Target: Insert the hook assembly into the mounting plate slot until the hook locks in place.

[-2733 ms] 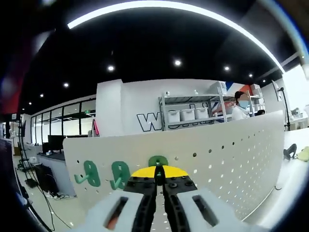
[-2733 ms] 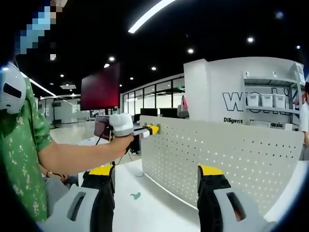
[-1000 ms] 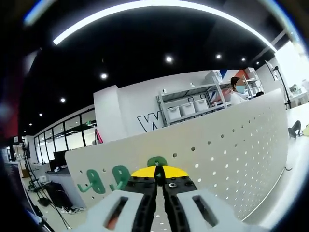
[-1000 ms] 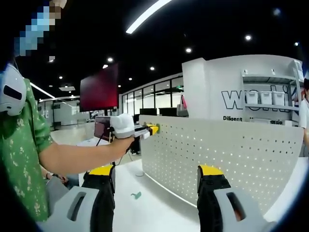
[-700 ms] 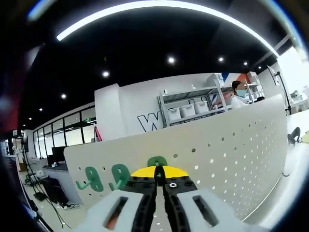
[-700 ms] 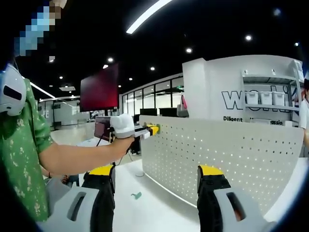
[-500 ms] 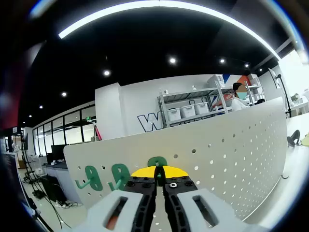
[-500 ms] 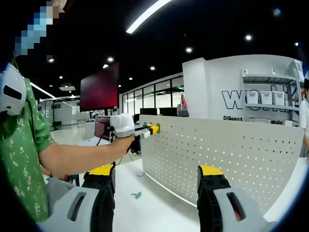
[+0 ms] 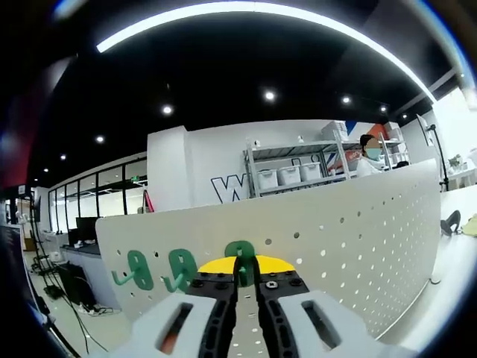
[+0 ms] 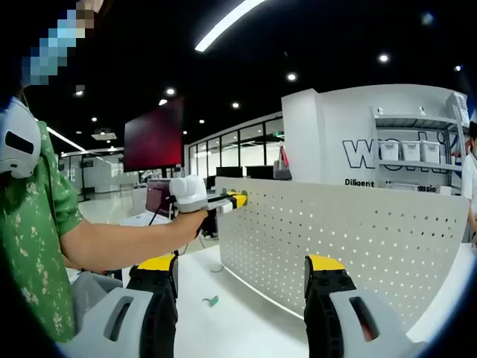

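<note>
A white pegboard plate [image 9: 350, 239] stands upright on the table. Two green hooks [image 9: 139, 268] [image 9: 179, 268] hang on its left part. A third green hook [image 9: 240, 250] sits against the plate right at my left gripper [image 9: 247, 272], whose yellow-tipped jaws stand slightly apart around it. In the right gripper view the plate [image 10: 335, 231] stretches to the right, with the left gripper [image 10: 237, 200] at its top left corner, held by a gloved hand. My right gripper [image 10: 240, 298] is wide open and holds nothing. A loose green hook [image 10: 212, 300] lies on the table.
The white table [image 10: 223, 328] runs in front of the plate. A person's bare arm [image 10: 112, 242] and green sleeve reach in from the left. Shelves with white bins [image 9: 291, 177] and another person [image 9: 369, 153] stand far behind. A red screen [image 10: 155, 134] hangs at the back.
The left gripper's jaws have parted a little, and the green hook now shows in the gap between them. The left view has rolled level. The right gripper stays put.
</note>
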{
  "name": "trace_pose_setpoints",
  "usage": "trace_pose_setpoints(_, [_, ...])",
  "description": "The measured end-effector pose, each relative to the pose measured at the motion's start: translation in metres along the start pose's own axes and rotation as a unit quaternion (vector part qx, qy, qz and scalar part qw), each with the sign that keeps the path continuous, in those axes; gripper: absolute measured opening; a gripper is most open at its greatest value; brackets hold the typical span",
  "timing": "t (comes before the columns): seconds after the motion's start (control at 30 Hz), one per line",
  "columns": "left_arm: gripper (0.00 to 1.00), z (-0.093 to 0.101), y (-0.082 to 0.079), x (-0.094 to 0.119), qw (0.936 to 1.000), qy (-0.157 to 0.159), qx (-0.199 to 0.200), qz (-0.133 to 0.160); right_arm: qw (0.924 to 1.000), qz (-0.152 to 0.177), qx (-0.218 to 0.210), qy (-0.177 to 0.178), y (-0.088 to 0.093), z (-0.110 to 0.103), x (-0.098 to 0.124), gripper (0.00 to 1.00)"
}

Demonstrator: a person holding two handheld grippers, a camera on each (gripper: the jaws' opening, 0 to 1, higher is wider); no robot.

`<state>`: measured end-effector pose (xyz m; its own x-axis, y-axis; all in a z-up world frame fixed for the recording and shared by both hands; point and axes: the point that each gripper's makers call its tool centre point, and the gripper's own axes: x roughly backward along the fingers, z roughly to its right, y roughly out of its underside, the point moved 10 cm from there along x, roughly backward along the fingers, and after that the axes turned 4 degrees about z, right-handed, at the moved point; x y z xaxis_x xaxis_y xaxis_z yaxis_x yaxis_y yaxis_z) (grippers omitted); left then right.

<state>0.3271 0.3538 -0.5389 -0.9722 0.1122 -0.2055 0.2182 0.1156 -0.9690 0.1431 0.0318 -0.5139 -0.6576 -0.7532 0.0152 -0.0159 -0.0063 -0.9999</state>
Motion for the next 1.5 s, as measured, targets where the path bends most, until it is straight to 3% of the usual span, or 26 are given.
trace_pose_setpoints(0.63, [0.04, -0.0012, 0.0015, 0.0009, 0.9999, -0.009, 0.011, -0.009, 1.0000, -0.003, -0.001, -0.005, 0.0015, -0.0042, -0.0004, 0.70])
trace_pose_setpoints(0.87, [0.02, -0.0033, 0.0024, 0.0002, 0.9970, -0.016, 0.076, -0.010, 1.0000, -0.002, -0.002, -0.003, 0.0011, -0.0033, 0.0006, 0.70])
trace_pose_setpoints(0.97, [0.02, -0.0024, 0.0021, 0.0007, 0.9969, -0.016, 0.076, -0.010, 1.0000, -0.003, -0.002, -0.004, 0.0015, -0.0038, 0.0004, 0.70])
trace_pose_setpoints(1.03, [0.02, -0.0030, 0.0027, 0.0011, 0.9946, -0.018, 0.102, -0.009, 1.0000, -0.003, -0.002, -0.005, 0.0018, -0.0037, 0.0003, 0.70])
trace_pose_setpoints(1.27, [0.02, -0.0033, 0.0039, 0.0010, 0.9906, -0.022, 0.135, -0.006, 1.0000, -0.002, -0.003, -0.003, 0.0024, -0.0024, 0.0008, 0.70])
trace_pose_setpoints(1.37, [0.02, -0.0018, 0.0036, 0.0008, 0.9928, -0.022, 0.118, -0.006, 1.0000, -0.003, -0.003, -0.002, 0.0030, -0.0018, 0.0010, 0.70])
trace_pose_setpoints(1.47, [0.03, -0.0015, 0.0026, -0.0005, 0.9981, -0.015, 0.060, -0.006, 1.0000, -0.003, -0.003, -0.003, 0.0030, -0.0019, 0.0008, 0.70])
trace_pose_setpoints(1.5, [0.03, -0.0007, 0.0025, -0.0004, 0.9982, -0.014, 0.058, -0.007, 1.0000, -0.003, -0.003, -0.003, 0.0028, -0.0021, 0.0006, 0.70])
